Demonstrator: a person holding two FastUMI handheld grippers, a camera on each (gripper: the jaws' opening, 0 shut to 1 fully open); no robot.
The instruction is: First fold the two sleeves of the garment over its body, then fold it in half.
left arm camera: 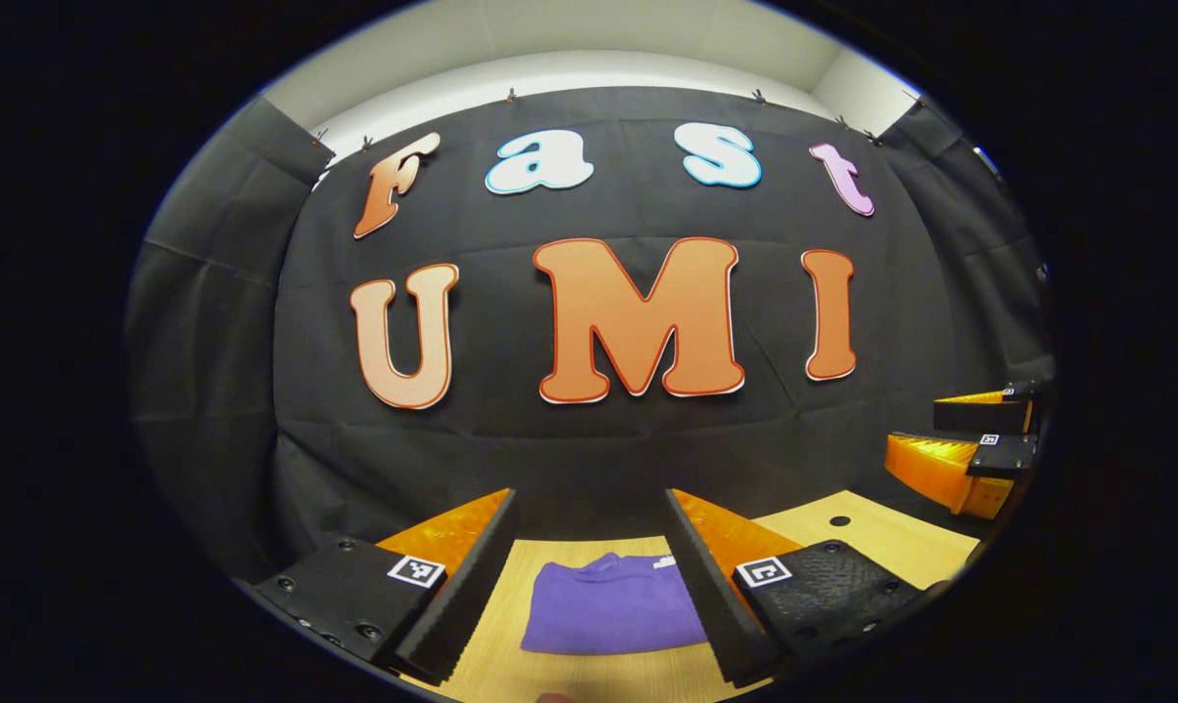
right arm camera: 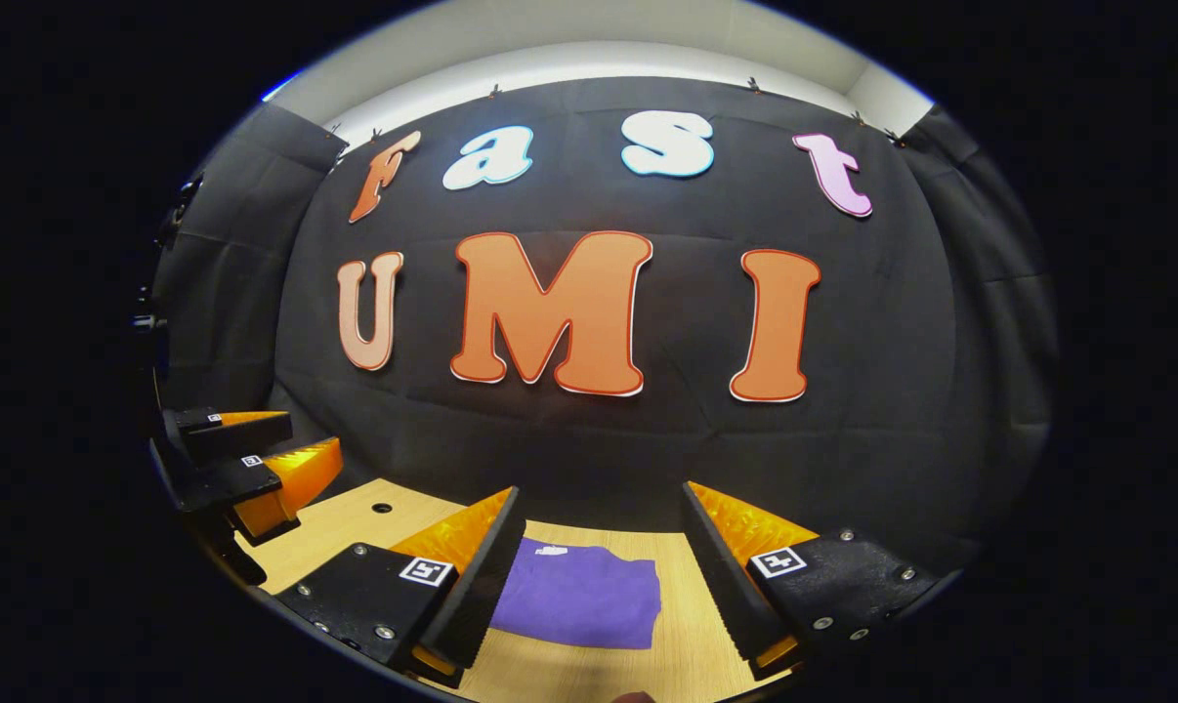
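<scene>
Already the garment (left arm camera: 613, 605) lay as a compact folded rectangle on the table (left arm camera: 882, 537) at the frame's bottom centre, both grippers (left arm camera: 589, 576) (right arm camera: 599, 576) above it, jaws apart and empty, so any stray descent risked snagging and undoing the folds.

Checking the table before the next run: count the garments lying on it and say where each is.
1. A purple garment, already folded into a compact rectangle, lies flat on the wooden table, ahead of both open grippers. Anything beneath it can't be told.
</scene>
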